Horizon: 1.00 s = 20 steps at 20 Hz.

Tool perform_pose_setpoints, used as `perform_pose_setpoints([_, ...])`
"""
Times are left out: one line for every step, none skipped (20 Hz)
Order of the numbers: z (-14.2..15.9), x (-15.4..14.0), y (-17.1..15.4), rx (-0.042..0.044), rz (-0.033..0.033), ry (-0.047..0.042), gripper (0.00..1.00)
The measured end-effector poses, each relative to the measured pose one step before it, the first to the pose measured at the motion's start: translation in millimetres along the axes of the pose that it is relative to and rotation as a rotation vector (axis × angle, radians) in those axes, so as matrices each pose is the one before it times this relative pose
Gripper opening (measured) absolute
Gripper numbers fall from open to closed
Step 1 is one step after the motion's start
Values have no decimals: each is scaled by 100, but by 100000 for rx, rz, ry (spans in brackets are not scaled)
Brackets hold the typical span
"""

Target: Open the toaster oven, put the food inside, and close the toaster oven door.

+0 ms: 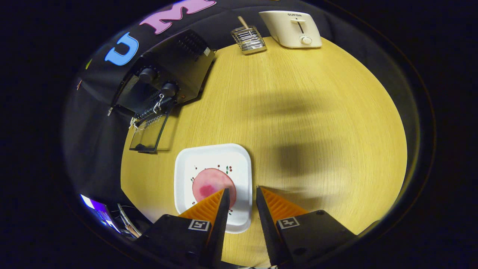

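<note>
Gripper (241,191) fingers apart over the plate's (186,164) right edge with the food (209,183) on it just ahead-left, toaster oven (164,78) with door (148,133) open beyond-left, wire rack (248,39) and toaster (293,28) at the table's (298,112) far edge.

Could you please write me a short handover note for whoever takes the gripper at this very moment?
Gripper: open, holding nothing, over the near edge of the white plate.
Food: a pink round piece lying on the plate, partly under one finger, not gripped.
Toaster oven: at the table's far side beyond the plate, its door already hanging open, rack visible.
Done: door opened.
Left: grasp the food, place it inside the oven, close the door.
Also on the wooden table: a cream toaster and a wire rack.
</note>
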<state>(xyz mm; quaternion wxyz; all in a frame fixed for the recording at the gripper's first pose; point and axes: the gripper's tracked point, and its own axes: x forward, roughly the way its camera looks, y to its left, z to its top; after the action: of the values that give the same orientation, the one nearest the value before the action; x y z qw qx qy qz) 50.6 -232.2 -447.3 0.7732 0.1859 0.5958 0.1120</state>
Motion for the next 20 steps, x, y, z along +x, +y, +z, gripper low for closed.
perform_pose_setpoints([-14, 184, -38, 658, 1319, 1216, 52])
perform_pose_setpoints([-89, 17, 71, 164, 1342, 1680, 51])
perform_pose_setpoints([19, -26, -45, 592, 712, 1185, 51])
perform_pose_setpoints([56, 5, -44, 450, 250, 1270, 51])
perform_pose_setpoints([-66, -29, 61, 174, -326, 1297, 51])
perform_pose_setpoints([-55, 44, -25, -554, -780, 1284, 51])
perform_pose_setpoints([-28, 109, 15, -1084, -978, 1228, 51])
perform_pose_setpoints([707, -650, -864, -1788, -4237, 911, 51])
perform_pose_setpoints([-273, 1067, -316, 2783, -793, 1094, 30])
perform_pose_setpoints([-162, -29, 184, 969, 810, 521, 9])
perform_pose_setpoints([-159, 300, 115, -57, 576, 509, 8])
perform_pose_setpoints([-20, -31, 54, 51, 525, 230, 8])
perform_pose_setpoints([-54, 2, -46, 614, 316, 342, 8])
perform_pose_setpoints([-124, 44, 21, -335, 644, 593, 8])
perform_pose_setpoints([-464, 739, 40, -1158, 459, 506, 8])
perform_pose_setpoints([132, -816, 129, -1114, 1095, 758, 5])
perform_pose_setpoints([-228, 124, 87, 1029, 2045, 1412, 5])
perform_pose_setpoints([-18, 91, 55, 2726, 2035, 147, 5])
perform_pose_setpoints([-114, 70, 67, 3476, 2316, -60, 5])
perform_pose_setpoints([-195, 53, 157, 4406, 2701, -92, 5])
